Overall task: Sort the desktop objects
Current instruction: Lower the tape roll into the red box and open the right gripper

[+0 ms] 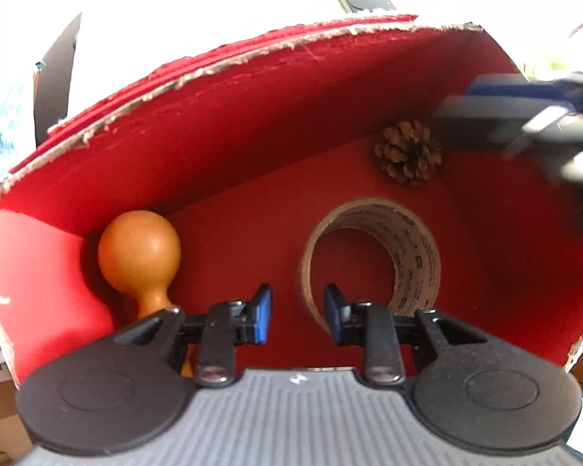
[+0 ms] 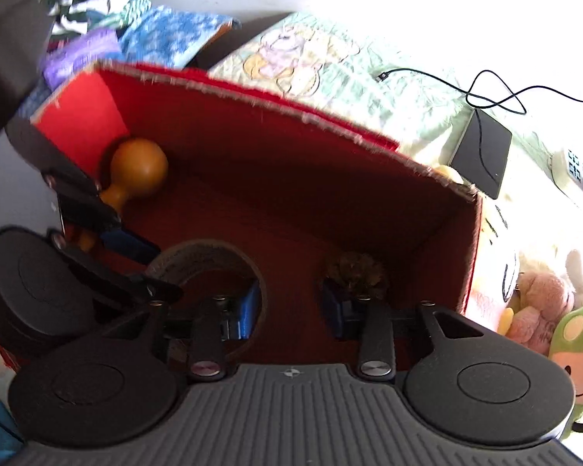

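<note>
A red box (image 1: 252,124) holds three things: a tape roll (image 1: 412,256), a pine cone (image 1: 408,151) in its far right corner and an orange wooden knob (image 1: 140,252) at its left wall. My left gripper (image 1: 297,312) is open and empty above the box floor, beside the tape roll. My right gripper (image 2: 291,306) is open and empty over the box (image 2: 276,139), between the tape roll (image 2: 198,260) and the pine cone (image 2: 355,270). The knob (image 2: 138,169) sits at the far left. The right gripper also shows blurred in the left wrist view (image 1: 524,116).
The box stands on a pale printed cloth (image 2: 330,66). A black device (image 2: 482,151) with a cable lies behind the box. Plush toys (image 2: 555,310) sit to the right. Folded fabrics (image 2: 109,19) are piled at the back left.
</note>
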`<action>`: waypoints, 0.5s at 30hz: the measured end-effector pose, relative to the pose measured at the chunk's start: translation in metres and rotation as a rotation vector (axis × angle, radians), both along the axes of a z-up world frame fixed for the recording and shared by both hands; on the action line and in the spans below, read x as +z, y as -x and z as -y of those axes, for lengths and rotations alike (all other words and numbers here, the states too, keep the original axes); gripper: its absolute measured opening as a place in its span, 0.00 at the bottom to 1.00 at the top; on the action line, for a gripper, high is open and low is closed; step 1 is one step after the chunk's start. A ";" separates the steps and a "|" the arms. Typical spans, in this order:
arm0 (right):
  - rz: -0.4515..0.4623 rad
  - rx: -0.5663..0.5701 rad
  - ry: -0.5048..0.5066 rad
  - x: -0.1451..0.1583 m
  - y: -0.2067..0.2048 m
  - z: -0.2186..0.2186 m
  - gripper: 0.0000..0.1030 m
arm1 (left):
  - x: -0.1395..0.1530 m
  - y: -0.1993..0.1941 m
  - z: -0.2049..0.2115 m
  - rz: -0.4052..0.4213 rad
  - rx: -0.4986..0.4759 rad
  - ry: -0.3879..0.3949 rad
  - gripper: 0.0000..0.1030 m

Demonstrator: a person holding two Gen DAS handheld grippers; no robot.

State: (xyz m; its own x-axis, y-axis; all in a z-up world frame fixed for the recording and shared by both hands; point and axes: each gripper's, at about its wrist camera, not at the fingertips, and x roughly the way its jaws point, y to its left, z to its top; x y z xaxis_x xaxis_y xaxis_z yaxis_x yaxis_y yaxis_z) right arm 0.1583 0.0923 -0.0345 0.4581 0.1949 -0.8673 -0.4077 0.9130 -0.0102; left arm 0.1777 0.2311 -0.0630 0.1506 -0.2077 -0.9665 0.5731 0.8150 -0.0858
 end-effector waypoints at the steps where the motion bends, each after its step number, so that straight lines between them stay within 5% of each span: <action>1: 0.012 -0.030 -0.039 0.006 -0.002 0.006 0.37 | -0.001 0.000 0.002 -0.008 0.002 0.001 0.17; 8: 0.153 -0.263 -0.427 0.049 0.019 0.080 0.36 | -0.006 -0.010 0.026 -0.034 -0.042 0.007 0.09; 15: 0.222 -0.332 -0.483 0.054 0.042 0.102 0.26 | -0.009 0.004 0.069 -0.031 -0.106 0.005 0.09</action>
